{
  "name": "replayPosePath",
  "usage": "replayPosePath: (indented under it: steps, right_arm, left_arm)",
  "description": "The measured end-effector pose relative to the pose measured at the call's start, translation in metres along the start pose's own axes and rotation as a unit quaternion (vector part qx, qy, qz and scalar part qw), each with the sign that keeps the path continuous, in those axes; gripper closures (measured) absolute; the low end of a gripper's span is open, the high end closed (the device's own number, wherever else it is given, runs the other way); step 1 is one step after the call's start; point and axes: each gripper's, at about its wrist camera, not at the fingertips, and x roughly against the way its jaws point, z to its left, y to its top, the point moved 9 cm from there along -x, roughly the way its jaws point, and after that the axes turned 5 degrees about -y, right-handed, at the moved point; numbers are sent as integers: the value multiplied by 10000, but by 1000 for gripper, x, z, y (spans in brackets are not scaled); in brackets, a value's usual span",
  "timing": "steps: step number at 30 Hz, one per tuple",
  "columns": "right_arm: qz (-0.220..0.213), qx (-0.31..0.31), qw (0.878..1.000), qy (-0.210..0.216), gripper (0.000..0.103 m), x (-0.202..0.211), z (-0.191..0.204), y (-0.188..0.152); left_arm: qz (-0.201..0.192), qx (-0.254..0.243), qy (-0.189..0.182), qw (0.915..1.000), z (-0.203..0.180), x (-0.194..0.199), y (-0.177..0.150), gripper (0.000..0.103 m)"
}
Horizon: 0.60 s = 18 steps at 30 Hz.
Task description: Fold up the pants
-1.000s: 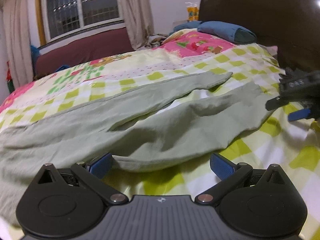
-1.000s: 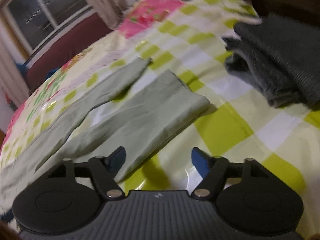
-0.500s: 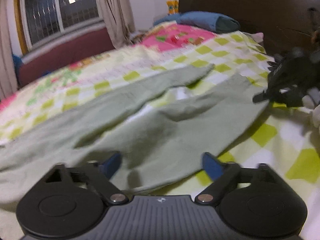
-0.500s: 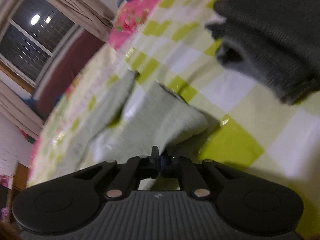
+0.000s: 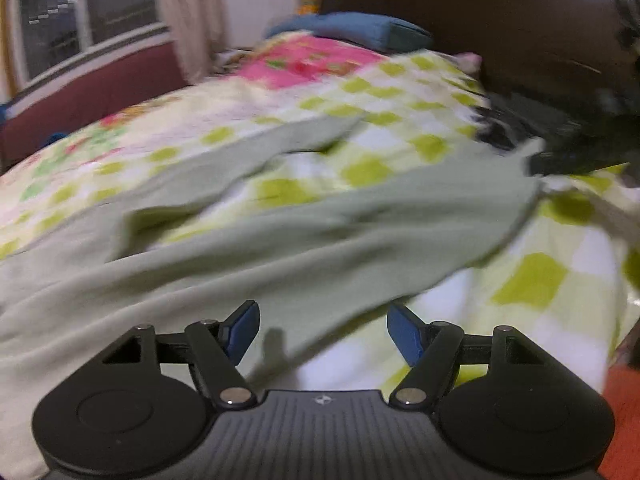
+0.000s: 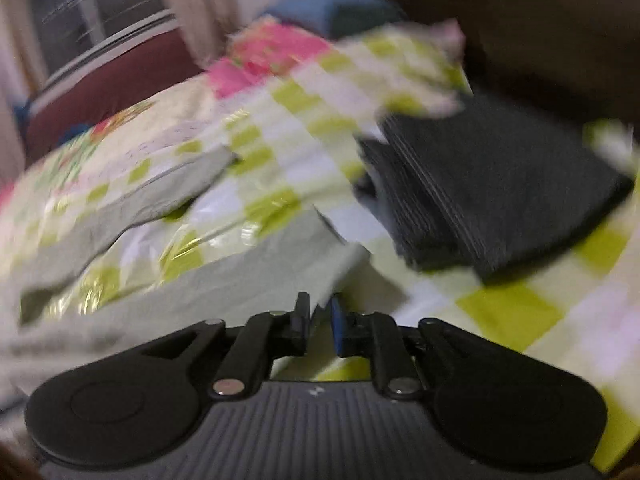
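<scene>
Pale green pants point(image 5: 320, 232) lie spread across a bed with a green-and-white checked quilt point(image 5: 532, 280). My left gripper point(image 5: 324, 330) hovers over the near edge of the pants. Its jaws are closing, still wide apart, and cloth lies below them without touching the blue pads. In the right wrist view my right gripper point(image 6: 320, 322) pinches the end corner of one pant leg point(image 6: 336, 264). Its jaws are opening slightly with the cloth between them. The left wrist view shows the right gripper point(image 5: 536, 162) holding that leg end raised at the right.
A stack of folded dark grey clothes point(image 6: 500, 184) sits on the quilt just right of the pant leg. A blue pillow point(image 5: 360, 28) and a dark wooden headboard point(image 5: 500, 20) stand at the back. A window with curtains point(image 5: 80, 20) is at the far left.
The right gripper went from open to pinching the pant leg's end and lifted it. The left gripper's jaws narrowed and it shifted over the pants' near edge. Both views are now blurred.
</scene>
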Motion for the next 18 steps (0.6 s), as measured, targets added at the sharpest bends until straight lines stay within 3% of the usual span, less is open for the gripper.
replayPosePath:
  steps: [3, 6, 9, 14, 16, 18]
  right_arm:
    - [-232, 959, 9929, 660, 87, 30, 73, -12]
    - [-135, 1749, 9701, 1677, 86, 53, 166, -37]
    - [22, 2735, 9226, 2719, 80, 79, 273, -81]
    - [101, 3935, 8384, 3772, 77, 112, 405, -142]
    - [134, 4271, 8129, 3957, 75, 114, 443, -161]
    - [97, 4581, 8023, 3824, 74, 105, 470, -179]
  left_arm:
    - [-23, 368, 598, 9975, 64, 40, -24, 18]
    - [22, 744, 1288, 9889, 126, 81, -60, 18]
    - [65, 1104, 1894, 9757, 180, 118, -97, 15]
    - [-14, 1642, 2486, 9546, 243, 163, -139, 10]
    - [-61, 1809, 2590, 9488, 258, 173, -150, 10]
    - [-45, 1954, 2672, 9436, 272, 180, -161, 10]
